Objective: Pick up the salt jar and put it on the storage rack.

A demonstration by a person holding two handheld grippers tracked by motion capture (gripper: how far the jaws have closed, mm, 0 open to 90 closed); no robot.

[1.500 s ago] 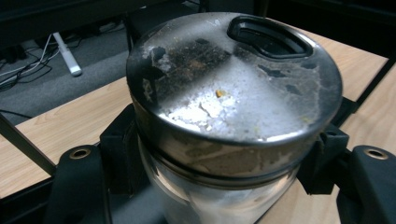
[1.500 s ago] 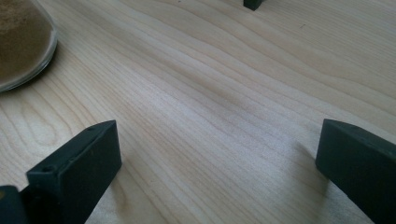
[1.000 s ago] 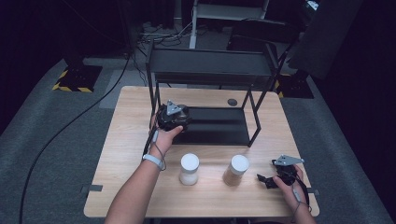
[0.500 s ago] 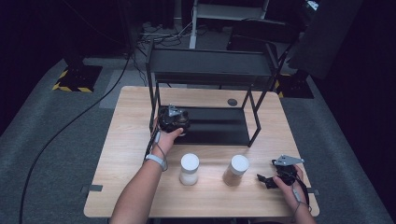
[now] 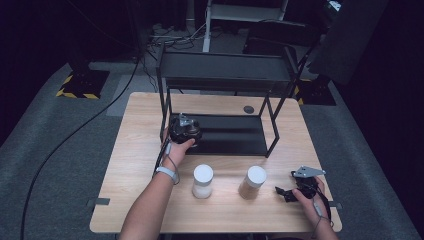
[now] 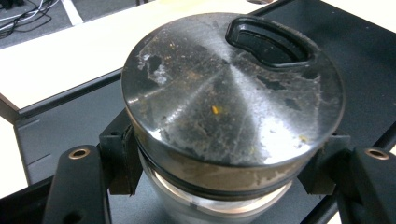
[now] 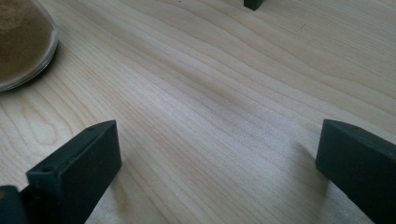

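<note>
1. Since a second ago, my left gripper (image 5: pixel 184 129) has edged slightly along the black metal rack's lower shelf (image 5: pixel 235 135), carrying its jar.
2. Its jaws are clamped on the round glass jar with a scuffed dark metal lid (image 6: pixel 232 88), held just above that shelf's left end.
3. My right gripper (image 5: pixel 295 189) rests on the pale wooden table (image 5: pixel 140 130) in front of the rack, jaws wide apart, gripping nothing.
4. Two white-lidded jars (image 5: pixel 203 180) stand before the rack.

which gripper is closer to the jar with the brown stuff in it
Right. The right gripper rests open on the table just right of the brown jar. The left gripper is farther off at the black shelf, clamped on a metal-lidded jar.
</note>
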